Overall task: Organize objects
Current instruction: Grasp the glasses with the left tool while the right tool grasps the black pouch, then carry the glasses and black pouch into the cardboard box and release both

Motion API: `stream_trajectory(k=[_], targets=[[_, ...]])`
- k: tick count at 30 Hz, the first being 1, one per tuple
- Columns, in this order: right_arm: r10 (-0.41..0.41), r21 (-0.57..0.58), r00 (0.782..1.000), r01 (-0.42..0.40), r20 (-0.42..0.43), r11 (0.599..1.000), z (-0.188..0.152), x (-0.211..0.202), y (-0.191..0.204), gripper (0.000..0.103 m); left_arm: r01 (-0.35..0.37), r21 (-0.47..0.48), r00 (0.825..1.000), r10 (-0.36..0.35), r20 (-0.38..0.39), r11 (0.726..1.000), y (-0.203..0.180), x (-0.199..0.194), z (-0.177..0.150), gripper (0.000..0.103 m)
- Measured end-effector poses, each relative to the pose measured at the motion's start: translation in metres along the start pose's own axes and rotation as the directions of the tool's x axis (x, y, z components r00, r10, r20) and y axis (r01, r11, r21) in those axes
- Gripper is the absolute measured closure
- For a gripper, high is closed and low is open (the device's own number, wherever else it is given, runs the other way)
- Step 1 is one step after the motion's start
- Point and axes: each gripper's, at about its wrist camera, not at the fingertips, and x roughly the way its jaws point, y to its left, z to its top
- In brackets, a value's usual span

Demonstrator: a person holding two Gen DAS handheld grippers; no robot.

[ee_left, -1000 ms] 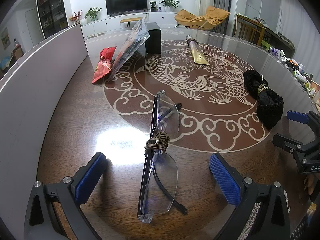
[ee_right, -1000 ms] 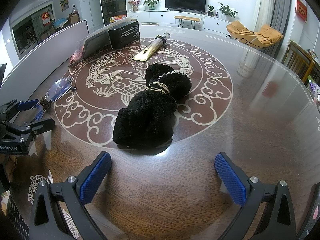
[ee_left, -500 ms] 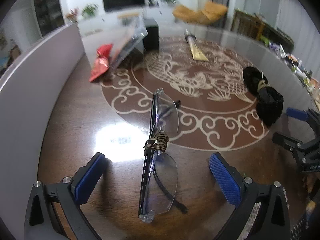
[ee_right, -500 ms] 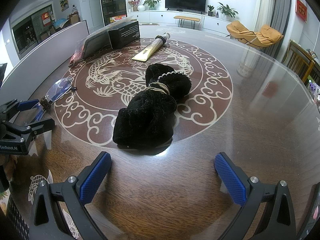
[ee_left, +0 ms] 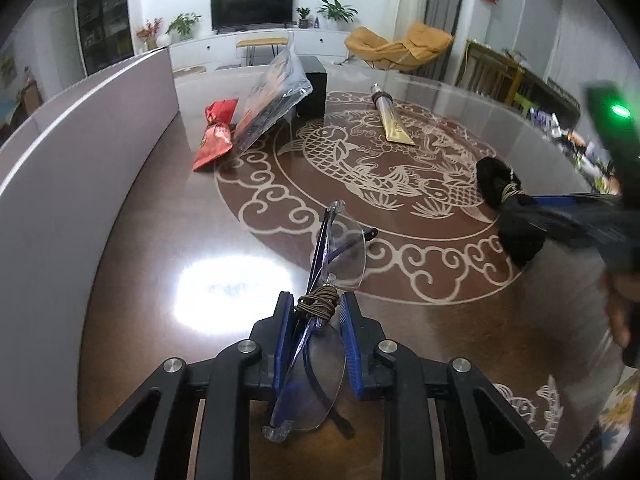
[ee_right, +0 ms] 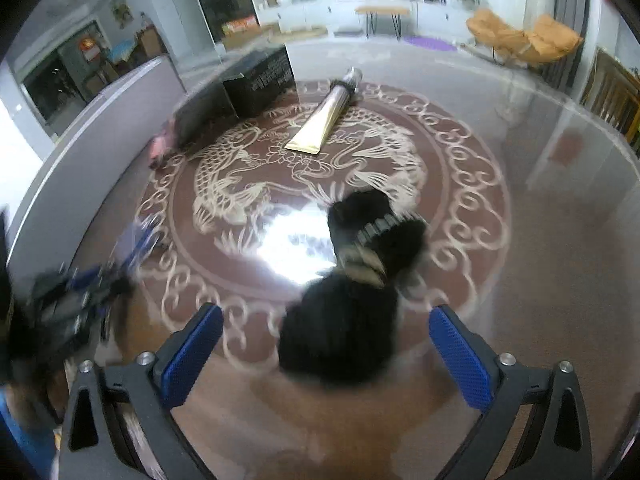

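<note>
Clear rimless glasses (ee_left: pixel 344 248) with a brown cord wound round the bridge lie on the dark round table (ee_left: pixel 152 248). My left gripper (ee_left: pixel 316 310) is shut on them, its blue pads pressing the corded bridge. A black furry bundle (ee_right: pixel 340 332) tied in the middle with a pale band lies right of them. My right gripper (ee_right: pixel 326 322) hangs over its near end with the jaws closing. The fur sits between the pads (ee_right: pixel 456 344), which do not touch it. That gripper shows blurred in the left wrist view (ee_left: pixel 560 216), beside the bundle (ee_left: pixel 492 178).
Farther back on the table are a gold tube (ee_left: pixel 394 126), a black box (ee_left: pixel 314 88), a clear plastic bag (ee_left: pixel 272 96) leaning on it and a red packet (ee_left: pixel 214 138). A grey partition (ee_left: pixel 80 152) curves along the left edge.
My left jaws have closed from wide open onto the glasses' bridge. The right gripper has moved forward over the black bundle, and its jaws have narrowed.
</note>
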Motion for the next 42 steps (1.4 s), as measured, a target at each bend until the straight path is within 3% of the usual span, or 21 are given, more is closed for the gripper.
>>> stream_trajectory(k=[1,3,4,10,15,18,21,25,27,29,30,31,33,36,39,42], targets=[[-0.001,0.014,1.0,0.002,-0.011,1.0,0.006,0.007,0.002,0.044,0.003,-0.008,1.0,-0.003,0.009,1.0,0.0,-0.003,-0.003,0.08],[-0.044,0.014,0.999,0.045,-0.01,0.999,0.01,0.014,0.005,0.065,0.018,-0.023,0.999,-0.017,0.033,1.0,0.001,-0.013,-0.008,0.08],[-0.046,0.009,0.999,0.046,-0.006,0.999,0.009,0.012,0.007,0.069,0.026,-0.027,0.999,-0.025,0.046,0.999,0.003,-0.02,-0.011,0.08],[0.004,-0.008,1.0,-0.004,0.031,1.0,-0.016,-0.025,0.018,0.069,0.08,-0.092,0.986,-0.066,0.152,0.993,0.013,-0.067,-0.016,0.08],[0.085,-0.06,0.995,-0.083,0.045,0.995,-0.02,-0.048,0.053,0.069,0.118,-0.17,0.965,-0.072,0.253,0.978,0.04,-0.121,-0.008,0.08],[0.184,-0.119,0.979,-0.174,0.083,0.978,-0.007,-0.07,0.101,0.069,0.07,-0.198,0.95,-0.005,0.313,0.978,0.07,-0.161,-0.002,0.08],[0.312,-0.194,0.943,-0.287,0.116,0.938,0.012,-0.092,0.164,0.069,-0.015,-0.24,0.938,0.097,0.333,0.971,0.109,-0.19,0.0,0.08],[0.454,-0.32,0.884,-0.4,0.112,0.859,0.042,-0.109,0.258,0.069,-0.147,-0.324,0.93,0.242,0.276,0.935,0.176,-0.198,-0.006,0.08],[0.485,-0.379,0.869,-0.419,0.095,0.825,0.054,-0.107,0.305,0.069,-0.196,-0.357,0.928,0.291,0.233,0.913,0.202,-0.193,-0.011,0.08],[0.504,-0.411,0.862,-0.44,0.056,0.798,0.063,-0.095,0.34,0.065,-0.278,-0.375,0.929,0.347,0.131,0.884,0.228,-0.178,-0.015,0.078],[0.52,-0.414,0.854,-0.471,0.004,0.779,0.066,-0.082,0.358,0.051,-0.32,-0.387,0.922,0.378,0.084,0.865,0.239,-0.17,-0.019,0.068],[0.531,-0.407,0.847,-0.495,-0.031,0.768,0.068,-0.072,0.366,0.029,-0.348,-0.402,0.915,0.401,0.053,0.847,0.247,-0.165,-0.023,0.045],[0.535,-0.374,0.842,-0.521,-0.076,0.767,0.069,-0.053,0.377,0.019,-0.378,-0.442,0.903,0.429,0.017,0.814,0.26,-0.161,-0.034,0.026],[0.526,-0.381,0.85,-0.496,-0.027,0.781,0.059,-0.052,0.358,0.015,-0.372,-0.471,0.897,0.44,0.038,0.799,0.263,-0.169,-0.048,0.024],[0.452,-0.415,0.89,-0.391,0.057,0.822,0.04,-0.055,0.322,0.006,-0.343,-0.498,0.896,0.437,0.081,0.796,0.251,-0.178,-0.053,0.023],[0.308,-0.415,0.939,-0.221,0.153,0.882,0.015,-0.044,0.265,0.005,-0.283,-0.499,0.904,0.401,0.146,0.819,0.231,-0.186,-0.051,0.022]])
